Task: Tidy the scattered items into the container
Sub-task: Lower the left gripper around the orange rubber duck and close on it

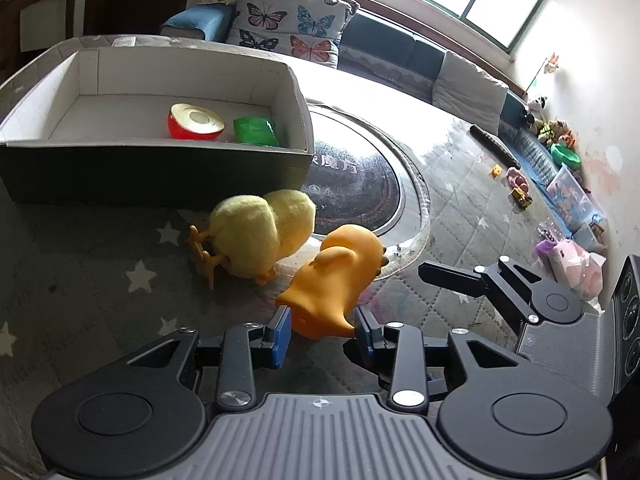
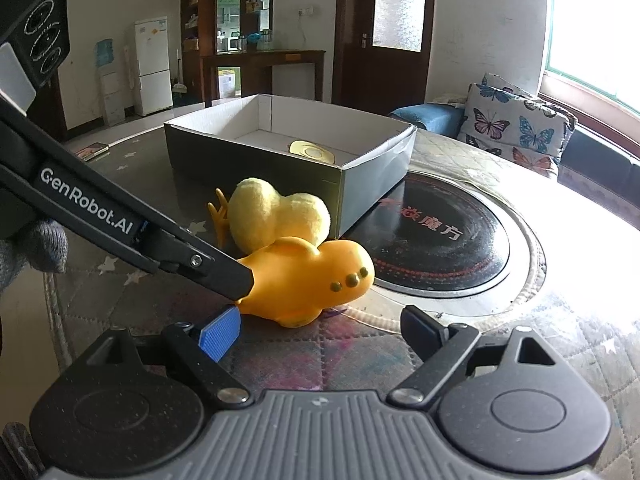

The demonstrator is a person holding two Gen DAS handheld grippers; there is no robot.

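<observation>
An orange rubber duck (image 1: 336, 280) lies on its side on the quilted table cover, next to a yellow plush chick (image 1: 260, 236). My left gripper (image 1: 322, 334) has its blue pads on either side of the duck's tail end, closed on it. The duck (image 2: 312, 280) and chick (image 2: 276, 216) also show in the right wrist view, with the left gripper's finger (image 2: 208, 268) reaching onto the duck. My right gripper (image 2: 320, 328) is open and empty just in front of the duck. The grey cardboard box (image 1: 120, 168) behind holds a red-and-gold round toy (image 1: 196, 122) and a green packet (image 1: 256, 130).
A round black hotplate (image 1: 356, 196) is set into the table beside the box. Small toys (image 1: 518, 188) and a dark tube (image 1: 496, 146) lie at the table's far right. A sofa with butterfly cushions (image 1: 288, 20) stands beyond.
</observation>
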